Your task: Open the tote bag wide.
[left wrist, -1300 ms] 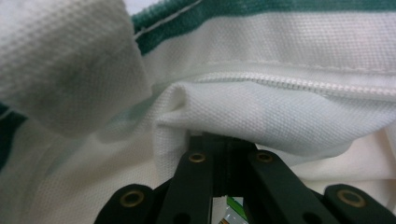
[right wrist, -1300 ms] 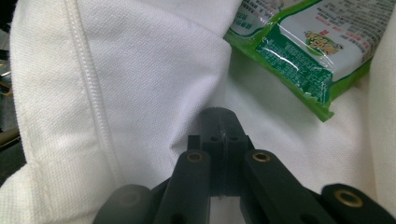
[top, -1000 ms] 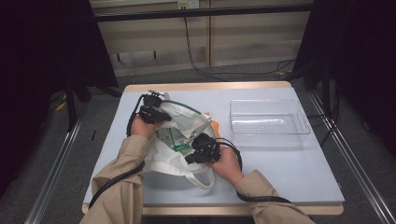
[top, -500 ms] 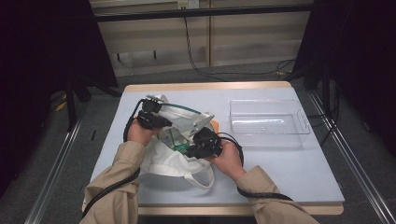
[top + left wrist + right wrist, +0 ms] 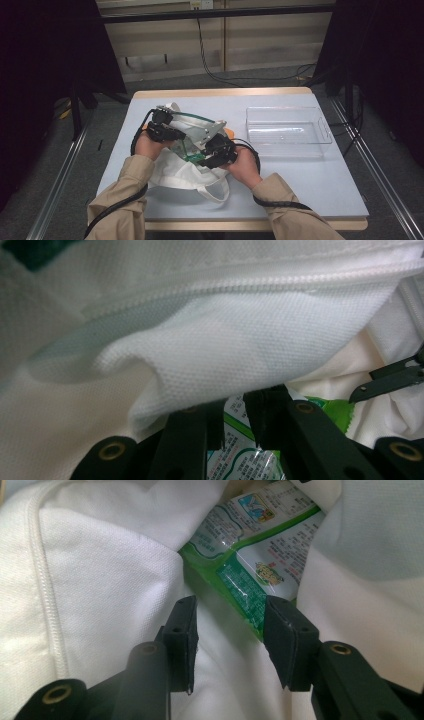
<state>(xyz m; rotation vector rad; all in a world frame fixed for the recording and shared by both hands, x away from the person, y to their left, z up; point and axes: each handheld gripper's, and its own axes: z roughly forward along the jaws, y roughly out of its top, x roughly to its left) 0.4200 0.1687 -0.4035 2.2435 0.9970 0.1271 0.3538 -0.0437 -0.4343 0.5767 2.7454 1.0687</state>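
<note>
Both grippers work at the mouth of the white bag on the table. The green packet lies inside it, just ahead of the right gripper, whose fingers have just been opening and stand half wide around its edge without pressing. The left gripper has also been opening; its fingers are narrow, with the packet in the gap, probably to release it into the bag.

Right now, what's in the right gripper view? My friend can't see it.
Two black fingers of the right gripper stand apart over a white cloth bag, jaws just opening. Between them, a shiny green-and-white packet pokes out of the bag's folds, touching neither finger.

Clear plastic tray — on the blue table.
</note>
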